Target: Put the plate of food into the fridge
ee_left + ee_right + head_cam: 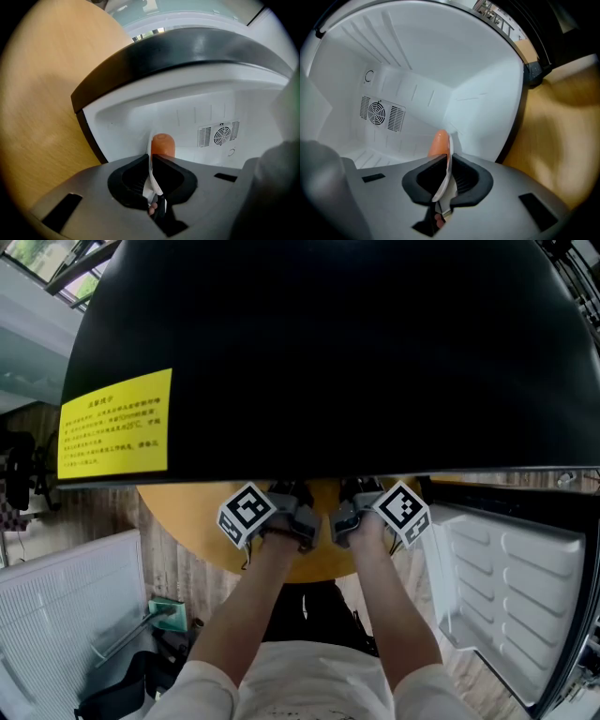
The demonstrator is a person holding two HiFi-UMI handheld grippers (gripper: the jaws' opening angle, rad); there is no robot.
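One white plate [153, 185] is the thing that both tools hold, and each gripper view shows it only edge-on, as a thin white rim. An orange, rounded piece of food [162, 145] lies on it just past the jaws; the right gripper view shows the same piece [439, 144] from the other side. The left tool [151, 161] has its jaws pressed together on the rim of the plate, and the right tool [445, 161] pinches the rim [441, 190] in the same way on the opposite side.

The plate reaches into the white inner compartment [140, 112] of the open fridge, with the round fan grille [220, 135] on the back wall behind it. Whether the plate touches the compartment floor, I cannot tell.

In the head view the black top of the fridge [328, 352] hides the plate and the jaw tips. Only the two marker cubes [246, 512] [405, 510] and the person's bare forearms show below its front edge, close beside each other. A yellow label [114, 423] with small print sits on the left of this black top. The white fridge door [506, 587] stands open at the right, its moulded shelves in view. The fridge stands on a round wooden table [178, 512].
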